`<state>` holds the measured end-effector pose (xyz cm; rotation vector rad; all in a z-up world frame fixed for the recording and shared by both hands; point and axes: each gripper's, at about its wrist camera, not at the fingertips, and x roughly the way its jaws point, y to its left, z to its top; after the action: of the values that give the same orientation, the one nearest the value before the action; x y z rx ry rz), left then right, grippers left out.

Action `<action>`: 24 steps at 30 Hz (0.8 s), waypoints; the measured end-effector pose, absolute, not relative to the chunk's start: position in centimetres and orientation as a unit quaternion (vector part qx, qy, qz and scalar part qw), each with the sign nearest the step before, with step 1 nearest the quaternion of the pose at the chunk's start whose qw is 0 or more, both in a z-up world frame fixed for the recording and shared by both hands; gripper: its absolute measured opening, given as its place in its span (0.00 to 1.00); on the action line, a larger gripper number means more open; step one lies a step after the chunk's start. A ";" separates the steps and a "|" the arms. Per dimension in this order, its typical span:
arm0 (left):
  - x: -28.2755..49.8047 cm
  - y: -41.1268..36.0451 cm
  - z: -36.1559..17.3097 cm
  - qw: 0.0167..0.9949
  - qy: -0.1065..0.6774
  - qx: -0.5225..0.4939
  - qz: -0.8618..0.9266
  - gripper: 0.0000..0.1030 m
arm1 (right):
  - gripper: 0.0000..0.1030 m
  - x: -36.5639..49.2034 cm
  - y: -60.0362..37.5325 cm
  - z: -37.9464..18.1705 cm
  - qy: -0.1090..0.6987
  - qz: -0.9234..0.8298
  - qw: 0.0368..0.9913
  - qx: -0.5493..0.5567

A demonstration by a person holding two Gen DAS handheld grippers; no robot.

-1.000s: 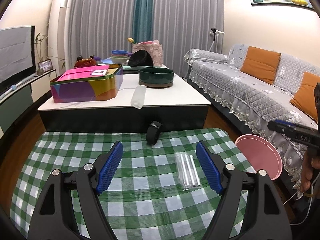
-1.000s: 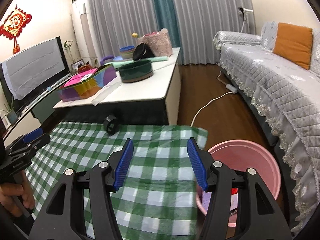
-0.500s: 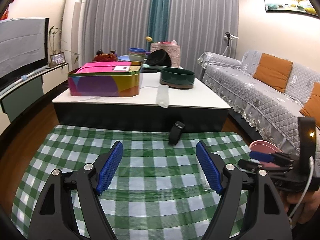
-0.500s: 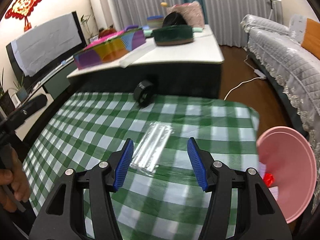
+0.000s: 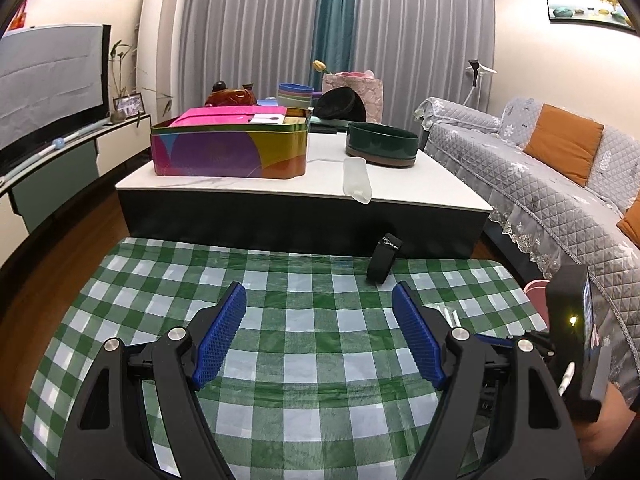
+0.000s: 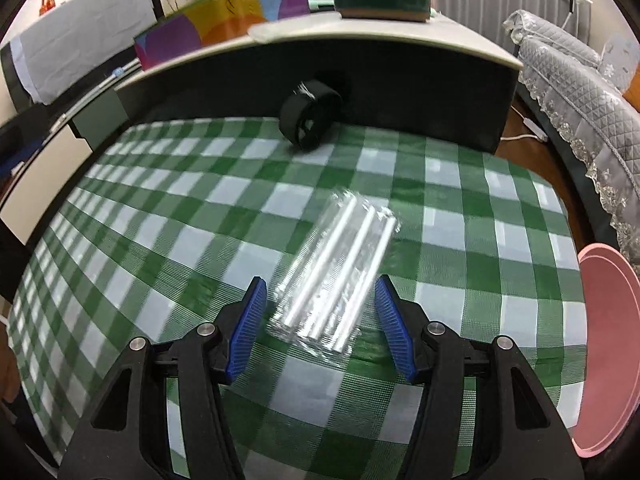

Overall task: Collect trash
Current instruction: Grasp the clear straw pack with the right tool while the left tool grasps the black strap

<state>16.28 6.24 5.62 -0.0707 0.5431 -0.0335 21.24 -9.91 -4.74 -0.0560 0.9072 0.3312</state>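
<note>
A clear plastic packet of white straws [image 6: 338,268] lies on the green checked cloth [image 6: 168,240]. My right gripper [image 6: 320,292] hangs open just above the packet's near end, one blue pad on each side, not touching it. In the left wrist view only a tip of the packet [image 5: 450,314] shows behind my right finger. My left gripper [image 5: 320,300] is open over bare cloth, nothing between its pads. A black roll of tape [image 6: 310,120] [image 5: 384,258] stands at the cloth's far edge. The pink bin [image 6: 608,344] sits off the cloth's right side.
A low white coffee table [image 5: 440,184] behind the cloth carries a colourful tin box [image 5: 230,148], a dark green bowl [image 5: 382,144] and a clear bottle [image 5: 356,180]. A grey sofa [image 5: 540,176] runs along the right. A hand holding the right gripper's body [image 5: 576,340] shows at the right edge.
My right gripper swung left from over the pink bin and dropped toward the straw packet, which now lies between its pads. The left gripper drifted left and slightly down, staying open.
</note>
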 end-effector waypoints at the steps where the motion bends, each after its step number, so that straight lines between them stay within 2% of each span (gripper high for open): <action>1: 16.5 6.2 5.5 0.962 0.270 -0.035 -0.017 0.71 | 0.52 21.3 -10.1 -4.9 0.439 0.155 0.885 -0.028; 4: 17.1 5.8 5.0 0.961 0.274 -0.037 -0.018 0.71 | 0.35 21.4 -10.9 -5.1 0.441 0.146 0.885 -0.028; 6: 17.5 5.5 4.6 0.960 0.277 -0.036 -0.019 0.71 | 0.17 21.5 -11.5 -5.1 0.442 0.149 0.884 -0.027; 8: 18.1 5.0 4.2 0.959 0.281 -0.034 -0.018 0.71 | 0.12 21.4 -12.0 -5.1 0.442 0.153 0.883 -0.022; 24: 25.6 0.3 0.6 0.952 0.301 -0.028 -0.045 0.71 | 0.11 21.4 -19.0 -3.7 0.421 0.128 0.898 0.027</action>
<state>25.61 0.29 0.63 -0.0563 0.6122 -0.0916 21.40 -18.96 -3.74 0.0553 0.8716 0.2661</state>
